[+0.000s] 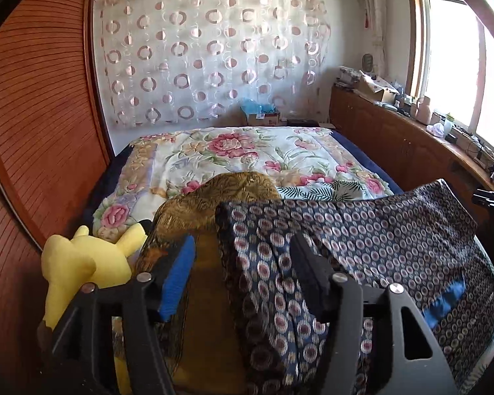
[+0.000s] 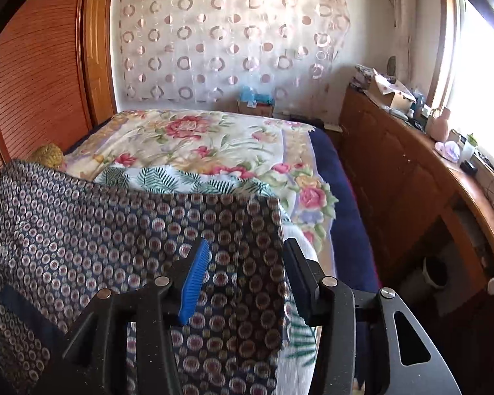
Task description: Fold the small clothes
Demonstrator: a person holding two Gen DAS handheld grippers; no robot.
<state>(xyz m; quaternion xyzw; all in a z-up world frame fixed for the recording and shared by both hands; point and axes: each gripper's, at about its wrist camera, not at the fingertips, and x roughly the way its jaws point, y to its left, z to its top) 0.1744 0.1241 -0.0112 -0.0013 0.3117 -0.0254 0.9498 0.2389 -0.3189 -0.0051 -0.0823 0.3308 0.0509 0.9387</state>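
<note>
We hold both tongs wide over the shorts (image 1: 362,230), which lie on the bed (image 1: 233,151) beside the yellow toy (image 1: 85,260). Left tongs (image 1: 243,276) and right tongs (image 2: 243,283) straddle opposite edges; shutting unevenly could bunch the slippery cloth, we judge.

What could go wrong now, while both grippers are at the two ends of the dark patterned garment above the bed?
1. The jaws of the left gripper and the right gripper stand apart around the patterned garment, so an edge may slip free and the fold go crooked.
2. The gold garment lies partly under it and could be dragged along.
3. The yellow plush toy sits close beside the left gripper and may be knocked.
</note>
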